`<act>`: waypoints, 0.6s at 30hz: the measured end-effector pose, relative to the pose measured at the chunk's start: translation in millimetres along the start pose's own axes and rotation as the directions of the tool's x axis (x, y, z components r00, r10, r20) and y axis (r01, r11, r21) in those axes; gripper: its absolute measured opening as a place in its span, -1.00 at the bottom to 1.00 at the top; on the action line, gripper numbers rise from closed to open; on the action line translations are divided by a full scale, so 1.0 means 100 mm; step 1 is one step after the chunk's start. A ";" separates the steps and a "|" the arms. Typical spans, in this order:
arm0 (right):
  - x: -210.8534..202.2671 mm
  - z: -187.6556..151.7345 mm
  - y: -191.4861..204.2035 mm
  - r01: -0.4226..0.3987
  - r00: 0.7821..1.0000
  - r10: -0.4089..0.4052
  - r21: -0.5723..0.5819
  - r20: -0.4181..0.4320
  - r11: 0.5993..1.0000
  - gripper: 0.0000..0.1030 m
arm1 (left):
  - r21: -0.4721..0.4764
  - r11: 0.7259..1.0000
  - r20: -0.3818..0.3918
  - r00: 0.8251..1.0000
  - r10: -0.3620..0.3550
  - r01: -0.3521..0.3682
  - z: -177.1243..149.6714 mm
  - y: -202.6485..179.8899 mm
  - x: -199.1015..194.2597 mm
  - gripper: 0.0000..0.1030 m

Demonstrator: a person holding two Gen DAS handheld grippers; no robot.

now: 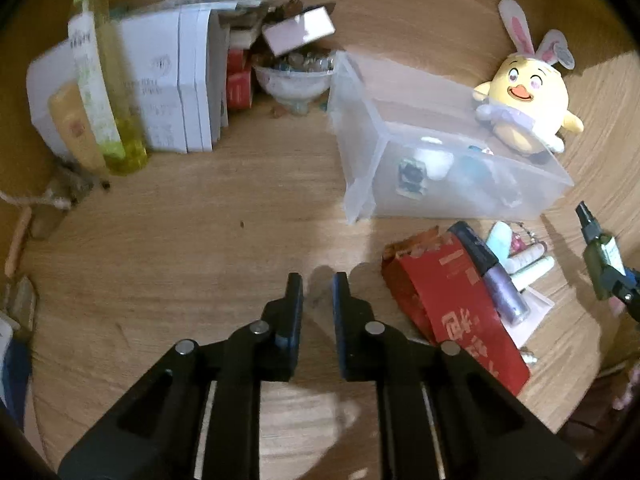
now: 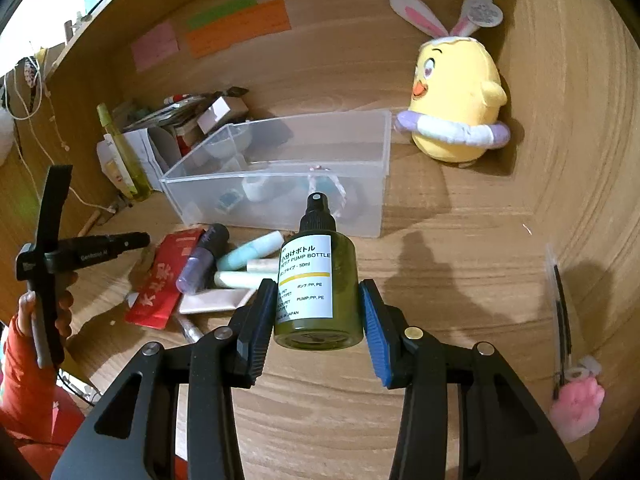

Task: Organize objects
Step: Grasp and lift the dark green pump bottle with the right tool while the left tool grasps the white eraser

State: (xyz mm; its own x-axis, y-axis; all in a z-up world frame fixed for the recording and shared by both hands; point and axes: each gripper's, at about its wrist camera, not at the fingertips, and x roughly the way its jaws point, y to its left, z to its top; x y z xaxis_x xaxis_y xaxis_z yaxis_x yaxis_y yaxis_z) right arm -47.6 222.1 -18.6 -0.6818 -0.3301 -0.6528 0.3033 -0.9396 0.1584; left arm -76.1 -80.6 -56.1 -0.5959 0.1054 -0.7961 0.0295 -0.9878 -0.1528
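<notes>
My right gripper (image 2: pixel 316 304) is shut on a green pump bottle (image 2: pixel 318 292) with a black spray cap and holds it above the wooden desk, short of the clear plastic bin (image 2: pixel 280 184); the bottle also shows in the left wrist view (image 1: pixel 602 256). The bin (image 1: pixel 440 152) holds several small items. In front of it lie a red packet (image 2: pixel 160 280), a purple tube (image 2: pixel 202 260) and pale tubes (image 2: pixel 248 254). My left gripper (image 1: pixel 318 280) is open with a narrow gap, empty, over bare desk left of the red packet (image 1: pixel 460 304).
A yellow chick plush (image 2: pixel 456 108) stands behind the bin's right end. White boxes (image 1: pixel 176 80), a yellow-green bottle (image 1: pixel 104 80) and a glass bowl (image 1: pixel 294 80) crowd the back left. A pink paw item (image 2: pixel 578 412) hangs at the right wall.
</notes>
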 end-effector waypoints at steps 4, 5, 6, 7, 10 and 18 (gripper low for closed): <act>0.00 0.11 0.01 -0.019 0.999 0.019 0.005 0.031 1.000 -0.25 | 0.025 1.000 -0.011 1.000 -0.011 0.011 -0.08 -0.06 -0.01 -0.39; 0.01 0.15 0.01 -0.024 0.999 0.024 0.007 0.040 1.000 -0.25 | 0.032 0.999 -0.011 1.000 -0.006 0.006 -0.10 -0.08 -0.01 -0.18; 0.01 0.19 0.02 -0.030 0.998 0.030 0.008 0.049 1.000 -0.25 | 0.035 0.999 -0.011 1.000 -0.002 0.003 -0.11 -0.10 -0.01 -0.11; 0.02 0.23 0.03 -0.035 0.998 0.035 0.008 0.058 0.999 -0.25 | 0.040 0.999 -0.014 1.000 0.002 -0.001 -0.12 -0.12 0.01 -0.05; 0.04 0.33 0.07 -0.052 0.996 0.052 0.001 0.076 0.999 -0.25 | 0.045 0.999 -0.022 1.000 0.011 -0.010 -0.12 -0.14 0.08 -0.05; 0.14 0.48 0.17 -0.069 0.994 0.071 -0.024 0.085 0.997 -0.25 | 0.073 0.996 0.010 0.999 0.052 -0.053 -0.09 -0.14 0.09 -0.19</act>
State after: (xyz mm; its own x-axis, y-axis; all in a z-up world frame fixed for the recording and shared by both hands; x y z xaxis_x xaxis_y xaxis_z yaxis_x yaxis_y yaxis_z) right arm -83.6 196.8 10.2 -0.7129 -0.4024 -0.5743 0.3658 -0.9121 0.1851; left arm -74.7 -65.1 -66.0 -0.6019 0.0528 -0.7969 0.0019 -0.9977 -0.0675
